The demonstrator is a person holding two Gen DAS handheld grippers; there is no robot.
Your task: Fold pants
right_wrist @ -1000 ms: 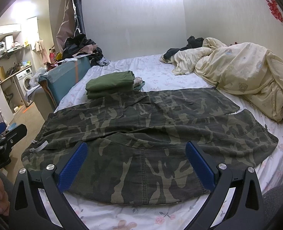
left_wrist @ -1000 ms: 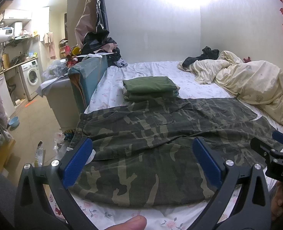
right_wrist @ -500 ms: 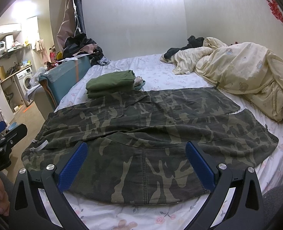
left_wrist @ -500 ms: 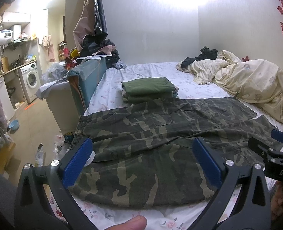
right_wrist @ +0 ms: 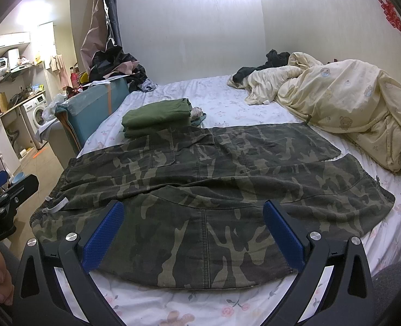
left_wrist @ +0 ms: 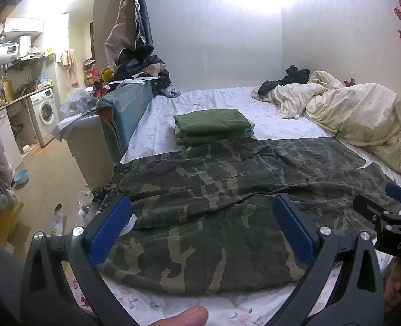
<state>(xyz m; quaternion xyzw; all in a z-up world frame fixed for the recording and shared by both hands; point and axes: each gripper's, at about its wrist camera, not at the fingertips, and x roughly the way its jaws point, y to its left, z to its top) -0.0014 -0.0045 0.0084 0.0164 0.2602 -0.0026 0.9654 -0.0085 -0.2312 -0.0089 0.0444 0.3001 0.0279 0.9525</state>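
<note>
Camouflage pants (right_wrist: 214, 190) are spread flat on a bed (right_wrist: 227, 108); both grippers (left_wrist: 200, 231) (right_wrist: 192, 231) are held released above the near edge. A grasp is judged next.

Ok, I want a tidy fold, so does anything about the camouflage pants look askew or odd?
The camouflage cotton pants lie spread on the floral bedsheet, legs splayed apart at the right. The far leg overlaps the folded green garment. A ridge wrinkles the middle. Both grippers are open.
</note>
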